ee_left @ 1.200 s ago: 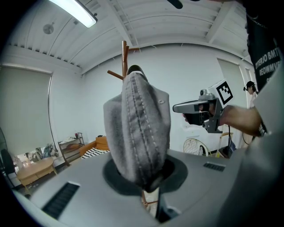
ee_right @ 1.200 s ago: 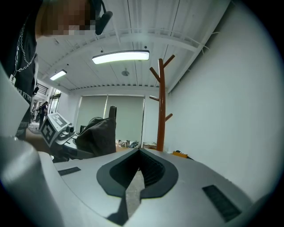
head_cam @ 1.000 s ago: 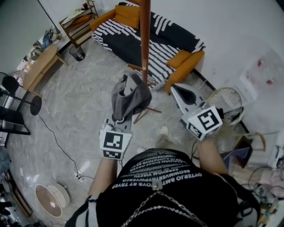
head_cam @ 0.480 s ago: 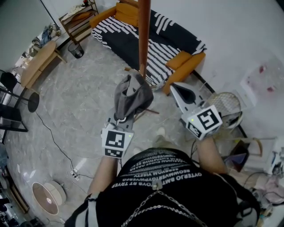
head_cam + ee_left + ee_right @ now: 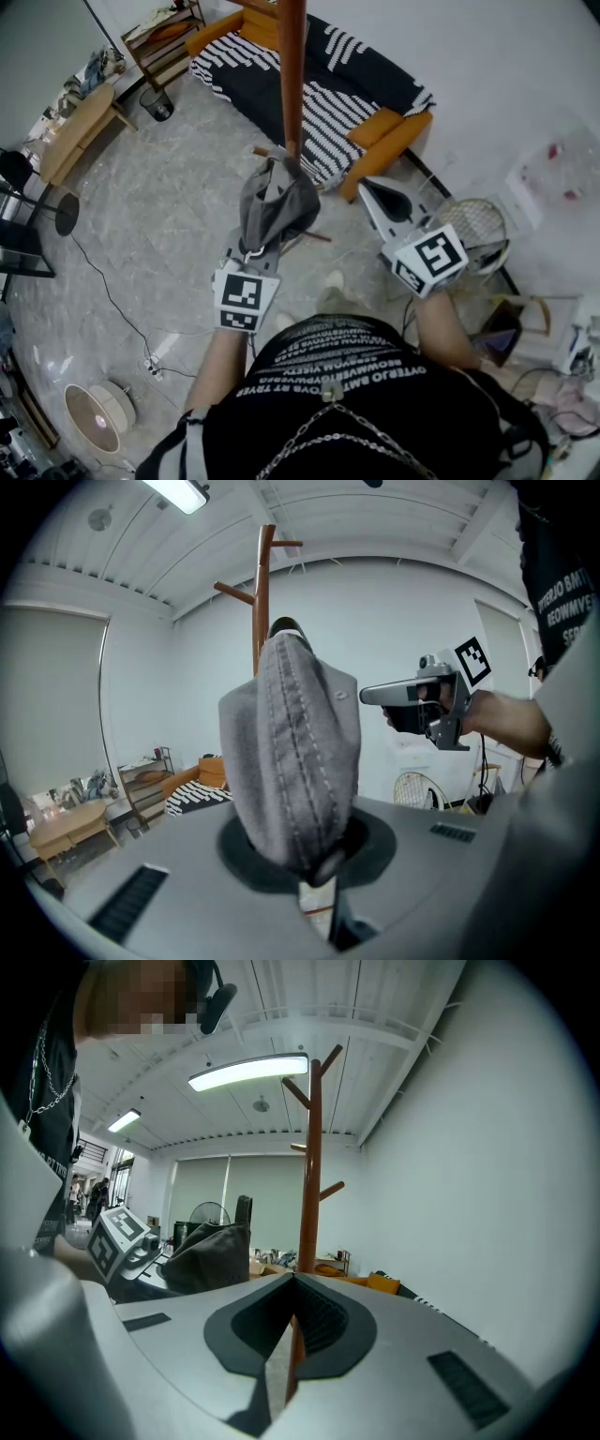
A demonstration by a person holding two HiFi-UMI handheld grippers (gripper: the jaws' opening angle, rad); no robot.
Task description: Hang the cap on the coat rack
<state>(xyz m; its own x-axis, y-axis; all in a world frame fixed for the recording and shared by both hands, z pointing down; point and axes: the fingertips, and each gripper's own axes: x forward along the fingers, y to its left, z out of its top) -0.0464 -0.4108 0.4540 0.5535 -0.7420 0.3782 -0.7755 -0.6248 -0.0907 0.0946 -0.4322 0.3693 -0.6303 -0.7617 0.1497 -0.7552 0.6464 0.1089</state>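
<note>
A grey cap (image 5: 277,204) stands upright in my left gripper (image 5: 251,251), which is shut on its lower edge. In the left gripper view the cap (image 5: 291,761) fills the middle, pinched at the jaws of my left gripper (image 5: 314,869). The brown wooden coat rack (image 5: 291,75) rises just beyond the cap; its pole and pegs (image 5: 262,592) show behind the cap's top. My right gripper (image 5: 370,189) hovers to the right of the cap, shut and empty. In the right gripper view, the right gripper (image 5: 292,1283) points at the rack's pole (image 5: 310,1176), with the cap (image 5: 211,1255) at the left.
A black-and-white striped sofa (image 5: 309,84) with orange cushions stands behind the rack. A wooden table (image 5: 80,131), a shelf (image 5: 164,37) and a bin (image 5: 157,103) sit far left. A floor fan (image 5: 98,417) and a cable lie lower left; clutter lies right (image 5: 478,220).
The left gripper with the cap has edged a little nearer the rack's pole. The right gripper has hardly moved.
</note>
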